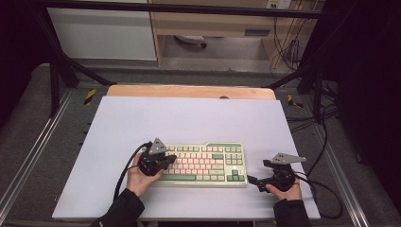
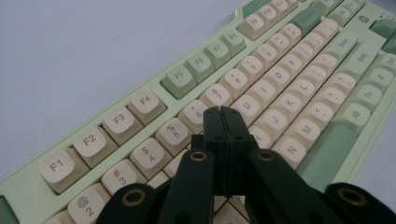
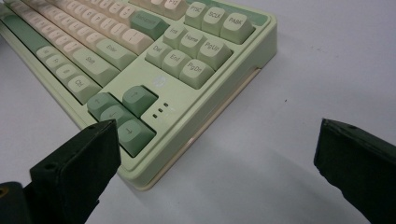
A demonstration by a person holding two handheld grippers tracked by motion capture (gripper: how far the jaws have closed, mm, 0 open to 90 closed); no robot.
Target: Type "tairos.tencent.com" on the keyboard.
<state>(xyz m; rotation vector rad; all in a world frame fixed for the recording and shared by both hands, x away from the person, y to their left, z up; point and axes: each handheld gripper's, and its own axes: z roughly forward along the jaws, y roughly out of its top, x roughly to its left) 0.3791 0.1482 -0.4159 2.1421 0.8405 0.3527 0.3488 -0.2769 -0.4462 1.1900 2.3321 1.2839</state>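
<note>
the keyboard [image 1: 201, 164], pale green with cream keys, lies near the front edge of the desk [image 1: 189, 118], about midway along it. the left gripper [image 1: 166, 160] hangs over the keyboard's left half, its 2 jaws pressed together with nothing between them, tips above the number and letter rows. the right gripper [image 1: 253, 181] sits just off the keyboard's right front corner, jaws spread wide and empty, near the arrow keys [image 3: 122, 113].

The keyboard [image 1: 204, 164] had a pale green case, cream letter keys and darker green keys for space, arrows and modifiers. Both grippers [image 1: 171, 158] [image 1: 253, 181] were black with grey plates. The mat [image 1: 189, 118] was pale lavender-white.
</note>
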